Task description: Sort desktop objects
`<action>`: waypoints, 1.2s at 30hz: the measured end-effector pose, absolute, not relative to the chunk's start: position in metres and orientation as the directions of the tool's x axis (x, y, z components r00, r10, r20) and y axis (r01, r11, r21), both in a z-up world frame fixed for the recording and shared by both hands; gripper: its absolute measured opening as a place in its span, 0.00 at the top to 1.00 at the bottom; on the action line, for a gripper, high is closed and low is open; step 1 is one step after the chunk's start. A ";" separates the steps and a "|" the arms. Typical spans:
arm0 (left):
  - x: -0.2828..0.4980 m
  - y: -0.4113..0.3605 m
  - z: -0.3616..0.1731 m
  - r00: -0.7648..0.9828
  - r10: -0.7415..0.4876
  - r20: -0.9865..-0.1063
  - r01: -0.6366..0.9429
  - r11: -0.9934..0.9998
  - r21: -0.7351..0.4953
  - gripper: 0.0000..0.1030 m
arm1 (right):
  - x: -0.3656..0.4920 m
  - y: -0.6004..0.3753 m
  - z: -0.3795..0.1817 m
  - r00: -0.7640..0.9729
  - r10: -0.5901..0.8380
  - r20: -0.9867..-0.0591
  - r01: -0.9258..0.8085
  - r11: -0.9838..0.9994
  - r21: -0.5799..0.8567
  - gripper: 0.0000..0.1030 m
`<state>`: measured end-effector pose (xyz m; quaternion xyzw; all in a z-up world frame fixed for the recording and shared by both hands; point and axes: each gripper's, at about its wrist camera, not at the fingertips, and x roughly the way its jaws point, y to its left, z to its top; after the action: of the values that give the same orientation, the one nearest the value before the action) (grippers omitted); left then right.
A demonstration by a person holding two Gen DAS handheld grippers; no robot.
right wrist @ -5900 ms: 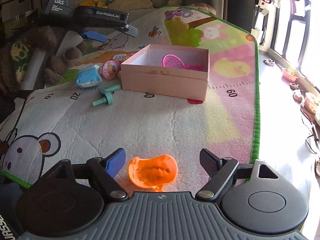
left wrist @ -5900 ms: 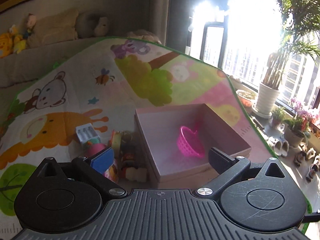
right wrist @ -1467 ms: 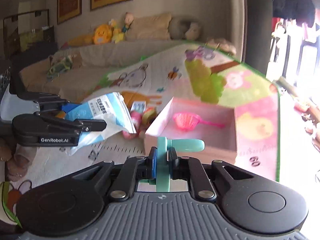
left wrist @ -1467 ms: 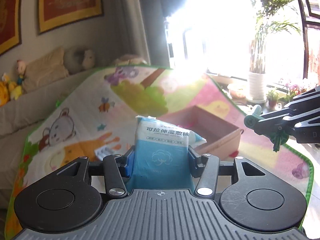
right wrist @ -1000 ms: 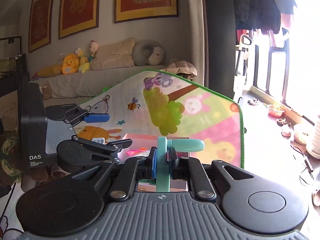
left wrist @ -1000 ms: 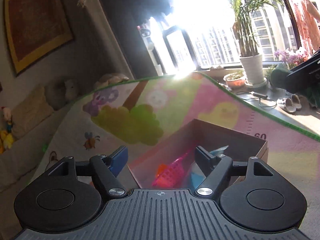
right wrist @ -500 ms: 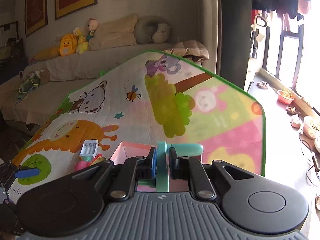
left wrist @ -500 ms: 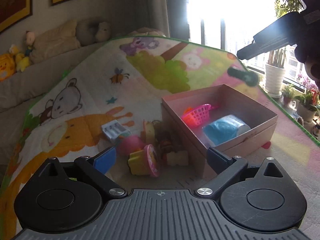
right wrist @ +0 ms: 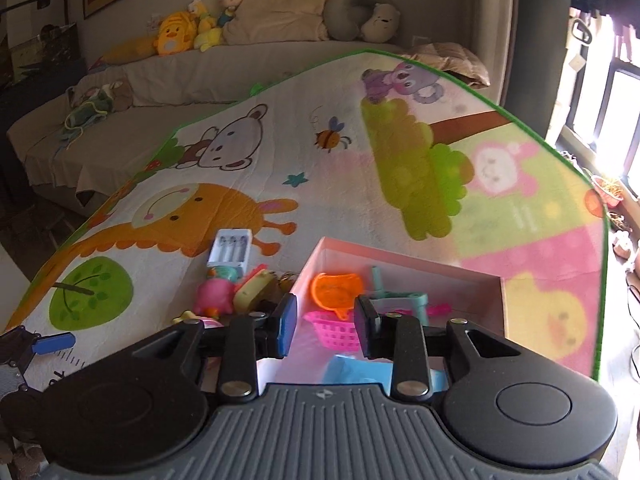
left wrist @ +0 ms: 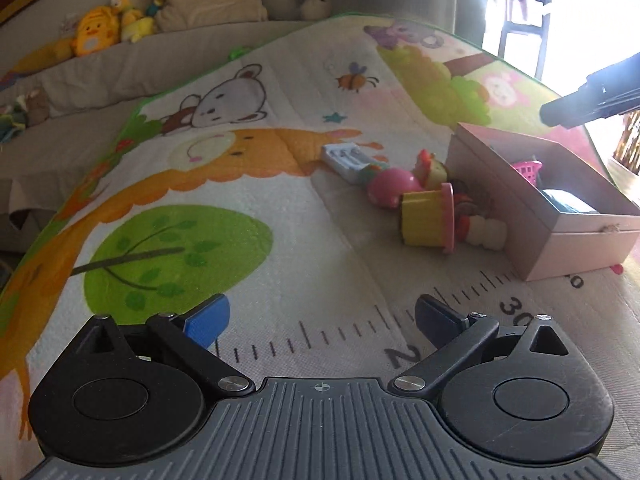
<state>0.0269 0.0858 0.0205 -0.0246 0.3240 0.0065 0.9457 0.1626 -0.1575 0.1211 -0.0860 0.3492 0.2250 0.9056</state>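
Note:
A pink box (right wrist: pixel 404 266) sits on the play mat and also shows in the left wrist view (left wrist: pixel 576 246). In it lie a teal toy (right wrist: pixel 394 294), an orange piece (right wrist: pixel 334 288), a pink basket (right wrist: pixel 336 330) and a blue wipes pack (right wrist: pixel 356 370). My right gripper (right wrist: pixel 325 330) hovers open and empty above the box. My left gripper (left wrist: pixel 322 316) is open and empty, low over the mat left of the box. A yellow cup with a pink rim (left wrist: pixel 430 220), a pink ball toy (left wrist: pixel 390 188) and a white battery case (left wrist: pixel 346 160) lie beside the box.
The play mat (left wrist: pixel 240 168) has a printed ruler along its near edge. A grey sofa with plush toys (right wrist: pixel 180 36) stands behind. The right gripper's tip (left wrist: pixel 592 98) reaches in above the box in the left wrist view. A bright window is at the right.
My right gripper has opened and let go of the teal toy, which now lies in the box. My left gripper has drawn back and dropped low over the mat, still open.

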 end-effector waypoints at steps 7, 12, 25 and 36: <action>0.014 0.093 0.012 0.795 -0.041 -0.605 -0.013 0.996 -0.086 0.00 | 0.206 -0.075 0.090 0.609 0.324 -0.724 -0.486 0.874 -0.018 0.60; 0.010 0.088 0.013 0.817 -0.075 -0.571 0.030 0.996 -0.087 0.00 | 0.254 -0.051 0.066 0.560 0.212 -0.801 -0.409 0.912 -0.044 0.62; 0.011 0.094 0.011 0.812 -0.105 -0.574 0.029 0.990 -0.139 0.00 | 0.189 -0.055 0.057 0.459 0.298 -0.837 -0.545 0.839 0.000 0.82; 0.007 0.072 0.014 0.806 -0.102 -0.584 0.088 0.995 -0.052 0.00 | 0.080 -0.188 0.086 0.433 0.492 -0.755 -0.494 0.830 0.257 0.82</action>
<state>0.0074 0.0723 0.0138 -0.0113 0.3077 -0.0499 0.9501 0.0804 -0.1884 0.0862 -0.0014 0.4457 0.2912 0.8465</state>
